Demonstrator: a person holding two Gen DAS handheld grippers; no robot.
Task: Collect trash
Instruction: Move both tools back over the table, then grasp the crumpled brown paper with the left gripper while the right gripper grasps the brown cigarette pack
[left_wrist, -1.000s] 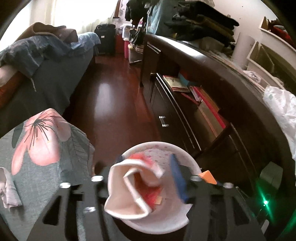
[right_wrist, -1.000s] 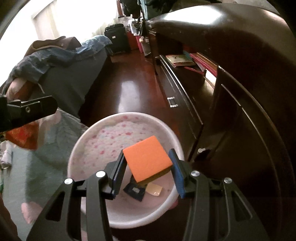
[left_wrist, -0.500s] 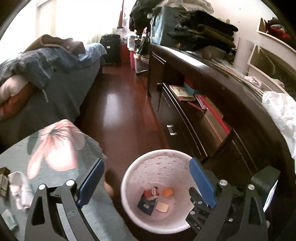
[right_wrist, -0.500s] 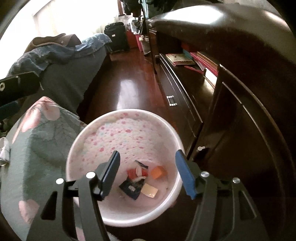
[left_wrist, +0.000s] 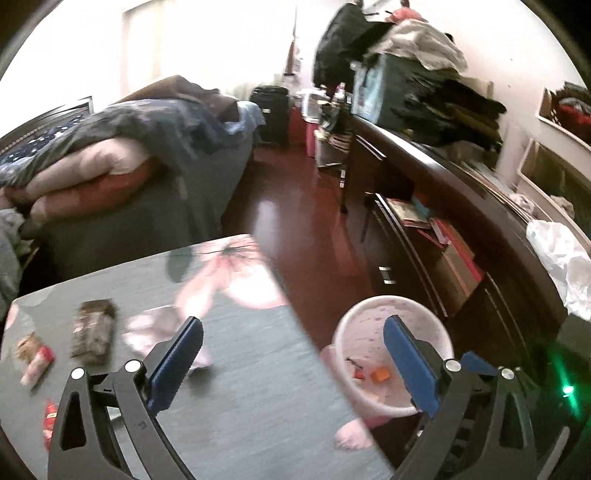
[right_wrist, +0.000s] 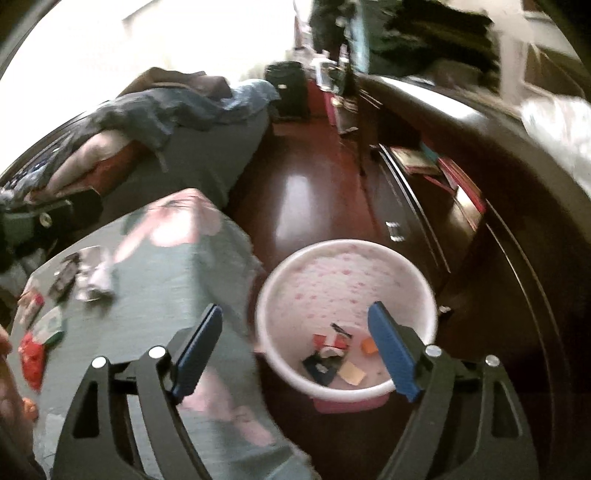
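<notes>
A white bin with pink spots (right_wrist: 295, 269) stands on the floor beside the table; it also shows in the left wrist view (left_wrist: 347, 325). Inside lie an orange sponge (right_wrist: 368, 346), a red wrapper (right_wrist: 325, 341) and other scraps. My left gripper (left_wrist: 291, 354) is open and empty above the table edge. My right gripper (right_wrist: 295, 343) is open and empty at the bin's left rim. On the grey floral tablecloth (left_wrist: 240, 387) lie a crumpled tissue (left_wrist: 147, 332), a dark wrapper (left_wrist: 92, 332) and red wrappers (right_wrist: 31, 354).
A dark low cabinet (left_wrist: 461, 221) with books runs along the right. A white plastic bag (left_wrist: 561, 258) lies on its top. A bed with bedding (left_wrist: 129, 147) is at the left. Red-brown floor (left_wrist: 295, 221) lies between them.
Both grippers opened and dropped the crumpled paper cup and the orange sponge into the bin. Both have since swung left and up, bringing the table and its litter into view.
</notes>
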